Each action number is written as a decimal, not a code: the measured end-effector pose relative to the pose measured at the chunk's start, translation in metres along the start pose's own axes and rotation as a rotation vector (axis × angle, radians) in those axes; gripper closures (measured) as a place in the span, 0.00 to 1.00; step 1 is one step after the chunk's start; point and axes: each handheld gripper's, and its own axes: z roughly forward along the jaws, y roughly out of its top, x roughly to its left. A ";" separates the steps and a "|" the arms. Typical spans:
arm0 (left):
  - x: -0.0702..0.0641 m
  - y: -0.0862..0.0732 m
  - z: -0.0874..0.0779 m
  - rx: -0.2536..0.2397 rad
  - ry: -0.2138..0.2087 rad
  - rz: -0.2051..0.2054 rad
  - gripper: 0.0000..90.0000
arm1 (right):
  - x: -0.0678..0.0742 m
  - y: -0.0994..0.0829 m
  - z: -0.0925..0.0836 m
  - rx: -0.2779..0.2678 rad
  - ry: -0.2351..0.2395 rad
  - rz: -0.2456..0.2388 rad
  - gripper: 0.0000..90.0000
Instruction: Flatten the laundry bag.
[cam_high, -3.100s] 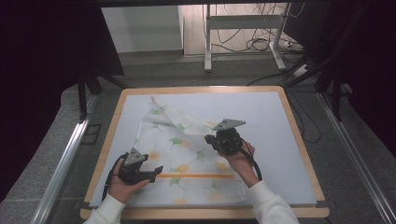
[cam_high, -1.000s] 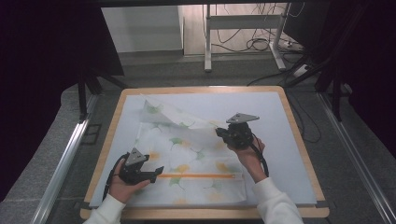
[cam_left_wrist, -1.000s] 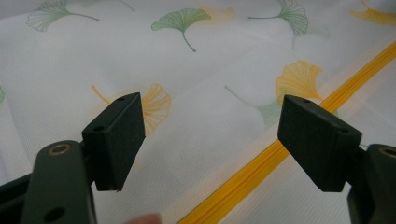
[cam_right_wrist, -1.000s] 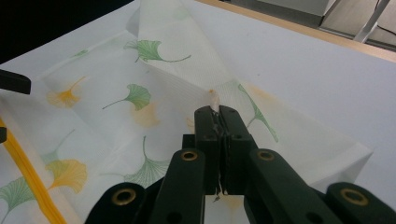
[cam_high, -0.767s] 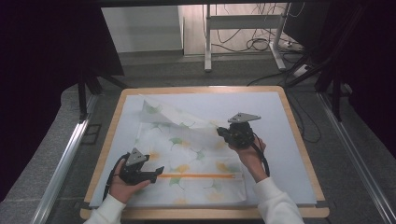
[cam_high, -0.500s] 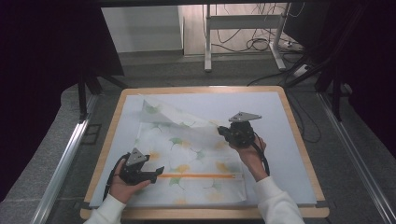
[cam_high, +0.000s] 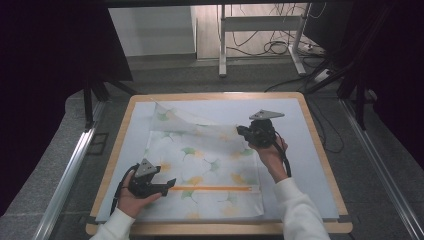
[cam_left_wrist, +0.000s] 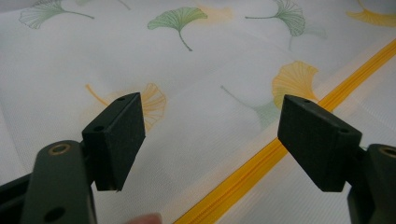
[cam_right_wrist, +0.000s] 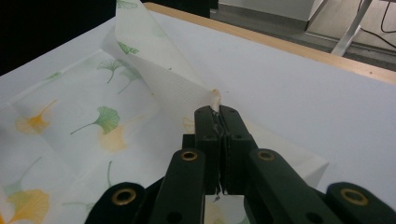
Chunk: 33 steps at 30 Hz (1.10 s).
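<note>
Nearest the person, the left gripper (cam_high: 167, 185) sits wide open on the near-left part of the mesh bag (cam_high: 205, 170), jaws straddling fabric beside the orange zipper (cam_high: 210, 188) without pinching anything, and it hasn't budged. Further out, the right gripper (cam_right_wrist: 219, 112) is clamped tight on the bag's far-right corner and has dragged it right and a touch away over the last second. So that crumpled flap looks nearly pulled flat across the table (cam_high: 310, 150); only the far-left corner (cam_high: 160, 111) stands up.
</note>
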 end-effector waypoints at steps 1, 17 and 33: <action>0.000 0.000 0.000 -0.001 -0.001 -0.001 0.26 | -0.003 0.001 0.002 -0.002 0.000 -0.003 0.96; 0.001 0.000 -0.001 -0.006 -0.003 -0.010 0.25 | -0.040 0.022 0.036 0.017 -0.049 0.039 0.96; 0.003 0.000 -0.001 -0.010 -0.004 -0.015 0.25 | -0.082 0.029 0.068 0.035 -0.244 0.155 0.70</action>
